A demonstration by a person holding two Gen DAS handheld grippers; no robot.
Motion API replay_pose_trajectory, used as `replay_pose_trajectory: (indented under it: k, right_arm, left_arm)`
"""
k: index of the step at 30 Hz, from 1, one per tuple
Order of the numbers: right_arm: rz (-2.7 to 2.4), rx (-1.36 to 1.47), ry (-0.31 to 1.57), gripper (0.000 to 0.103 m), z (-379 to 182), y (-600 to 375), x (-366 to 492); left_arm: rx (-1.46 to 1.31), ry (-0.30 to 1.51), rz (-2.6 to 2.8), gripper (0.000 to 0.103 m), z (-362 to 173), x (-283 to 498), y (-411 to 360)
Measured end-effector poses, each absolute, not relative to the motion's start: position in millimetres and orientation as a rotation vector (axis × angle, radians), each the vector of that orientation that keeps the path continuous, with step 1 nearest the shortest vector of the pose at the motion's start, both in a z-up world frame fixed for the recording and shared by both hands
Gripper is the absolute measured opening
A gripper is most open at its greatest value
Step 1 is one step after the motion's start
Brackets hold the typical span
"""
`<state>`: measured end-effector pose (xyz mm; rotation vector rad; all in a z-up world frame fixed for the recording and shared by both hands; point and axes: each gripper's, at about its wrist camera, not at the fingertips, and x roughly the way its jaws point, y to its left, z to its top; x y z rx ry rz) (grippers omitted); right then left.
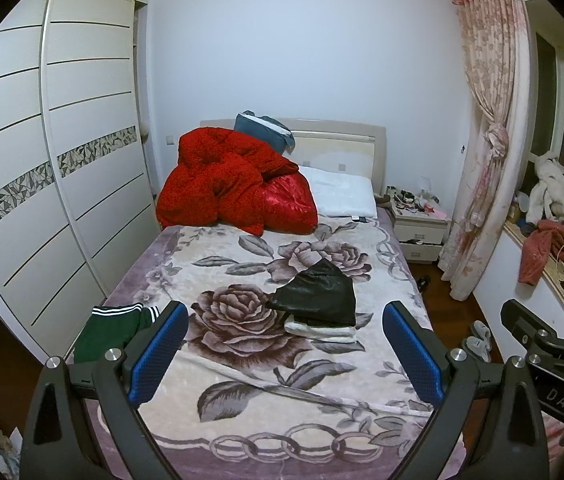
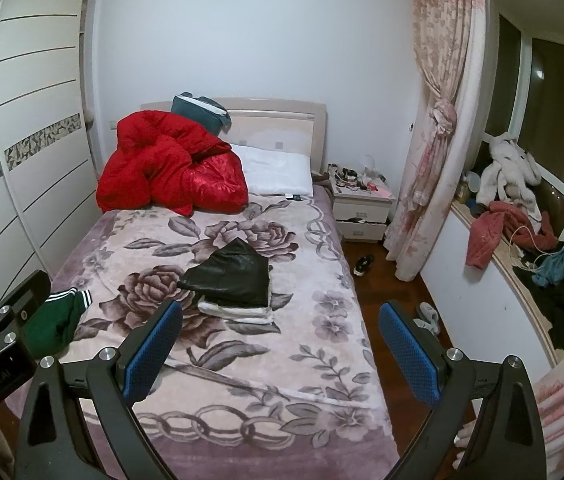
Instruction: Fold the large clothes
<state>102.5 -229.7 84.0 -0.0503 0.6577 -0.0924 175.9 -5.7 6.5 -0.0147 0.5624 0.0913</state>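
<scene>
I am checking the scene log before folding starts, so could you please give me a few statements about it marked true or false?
1. Both tongs, left and right, are open and empty. True.
2. The black garment lies on a white folded item. True.
3. The green garment hangs on the wardrobe. False: it lies at the bed's edge.
4. The red quilt is spread flat. False: it is bunched near the headboard.

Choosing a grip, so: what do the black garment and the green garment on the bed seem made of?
Black garment: probably leather or faux leather, given its smooth, slightly glossy, creased surface. Green garment: matte soft knit, apparently, with white-striped ribbed edges.
</scene>
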Motion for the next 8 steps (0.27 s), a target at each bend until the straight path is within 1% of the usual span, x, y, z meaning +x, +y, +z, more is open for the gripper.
replay_pose_trajectory:
  k: [8]
  right_arm:
    - [-0.092, -0.051, 0.654, 0.1, 83.8, -227.8, 102.3]
  left_arm:
    - [-0.016, 0.551, 0.107, 0.099, 10.0, 169.4, -3.4]
